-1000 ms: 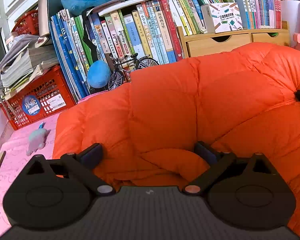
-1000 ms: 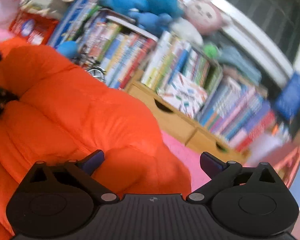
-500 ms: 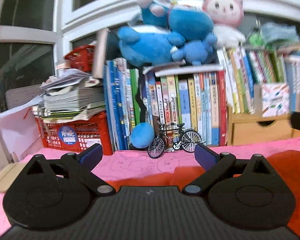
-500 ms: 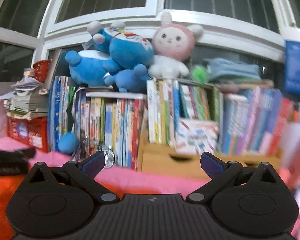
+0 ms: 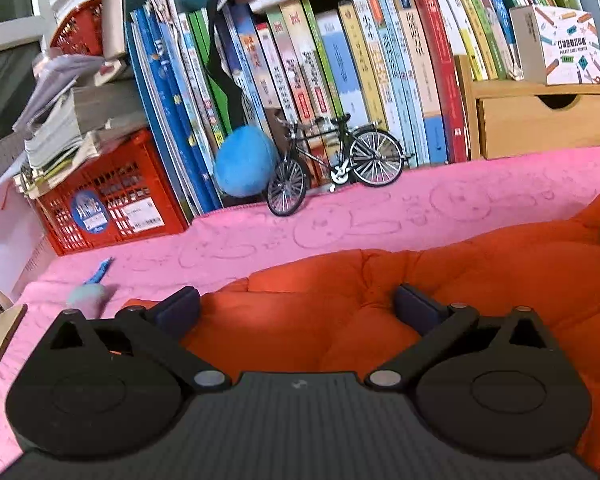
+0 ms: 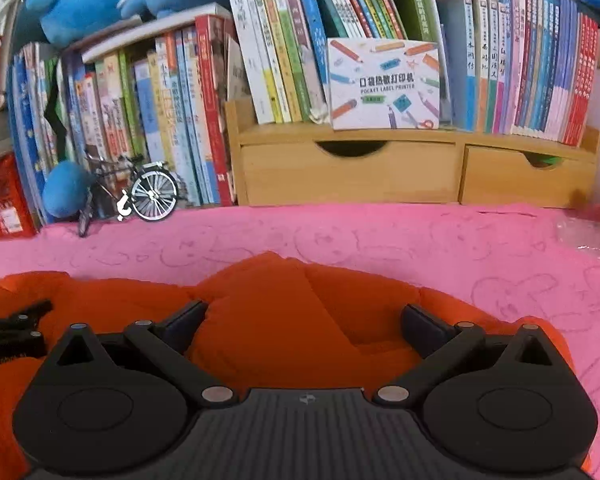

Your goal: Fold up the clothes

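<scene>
Hovering both grippers low over the orange puffer jacket (image 5: 440, 280), which lies on the pink worktop (image 5: 380, 208) in front of the books. Left gripper (image 5: 296, 306) and right gripper (image 6: 304, 320) fingers spread wide, gripping nothing. Judgement: take the far edge with both at matched spacing, bite through the full padding thickness, and lift evenly so the slick fill doesn't slump. Readable text: box (image 6: 384, 84) says "POCKET LABEL PRINTER" with Chinese above; "GenRobot"-like lettering, partly cut, on the left gripper as seen at right view's left edge.
</scene>
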{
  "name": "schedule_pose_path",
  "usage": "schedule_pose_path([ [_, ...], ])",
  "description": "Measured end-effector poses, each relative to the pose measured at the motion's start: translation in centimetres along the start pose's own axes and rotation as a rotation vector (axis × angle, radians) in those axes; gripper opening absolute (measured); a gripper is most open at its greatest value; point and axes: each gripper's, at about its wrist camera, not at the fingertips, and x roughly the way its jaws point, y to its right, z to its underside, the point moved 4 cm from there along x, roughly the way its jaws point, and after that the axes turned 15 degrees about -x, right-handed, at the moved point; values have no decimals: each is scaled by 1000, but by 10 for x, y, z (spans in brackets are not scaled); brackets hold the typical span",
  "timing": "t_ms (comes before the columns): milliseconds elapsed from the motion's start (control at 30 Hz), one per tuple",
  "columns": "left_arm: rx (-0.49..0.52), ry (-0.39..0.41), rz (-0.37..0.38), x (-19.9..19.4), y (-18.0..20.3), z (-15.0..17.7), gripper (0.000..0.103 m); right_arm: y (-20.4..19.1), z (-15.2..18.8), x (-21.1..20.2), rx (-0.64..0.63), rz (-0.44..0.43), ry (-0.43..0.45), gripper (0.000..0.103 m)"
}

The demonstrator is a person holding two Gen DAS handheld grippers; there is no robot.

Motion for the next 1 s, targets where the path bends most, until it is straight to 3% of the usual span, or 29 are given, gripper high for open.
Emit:
schedule_pose_path([
  [300, -8, -59, 18, 11, 0, -5, 103, -8, -3, 9, -25, 23, -63, 103],
  [433, 7, -54, 20, -9, -15, -11, 103, -3, -2, -3, 16, 6, -68, 103],
  [567, 34, 35, 86, -86, -54, -6, 103, 9, 23, -85, -3, -56, 41, 103],
  [633, 36, 33, 139, -128, -76, 7, 103, 13, 42, -129, -47, -68, 79, 103],
  [833, -4, -65, 287, -226, -126, 69, 103, 9, 114, -248, -193, -59, 140, 103],
  [1000, -9, -115, 323, -275, -139, 110, 103, -14, 169, -313, -255, -51, 105, 103],
])
